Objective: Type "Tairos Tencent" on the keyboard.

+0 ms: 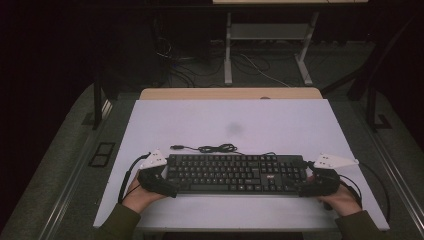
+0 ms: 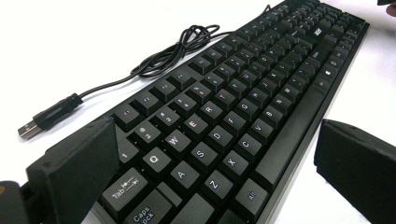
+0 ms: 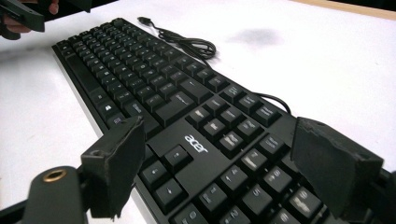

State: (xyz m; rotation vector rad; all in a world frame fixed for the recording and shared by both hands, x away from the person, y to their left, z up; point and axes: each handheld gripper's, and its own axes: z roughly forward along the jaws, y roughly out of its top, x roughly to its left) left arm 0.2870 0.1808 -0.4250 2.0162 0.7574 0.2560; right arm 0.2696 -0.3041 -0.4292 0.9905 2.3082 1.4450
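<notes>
Keyboard flat on bench, near front edge. Left gripper and right gripper straddle its ends, jaws wide, gripping nothing. Risk: uneven clamp tilts keyboard; cable may snag, drag.

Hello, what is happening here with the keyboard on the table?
A person holds one gripper in each hand at the two ends of a black keyboard that lies flat on the white table. The left gripper stands open with the keyboard's left end between its jaws; the right gripper is open around the right end. Neither seems to press on it. The keyboard's cable lies loose behind it, unplugged.
</notes>
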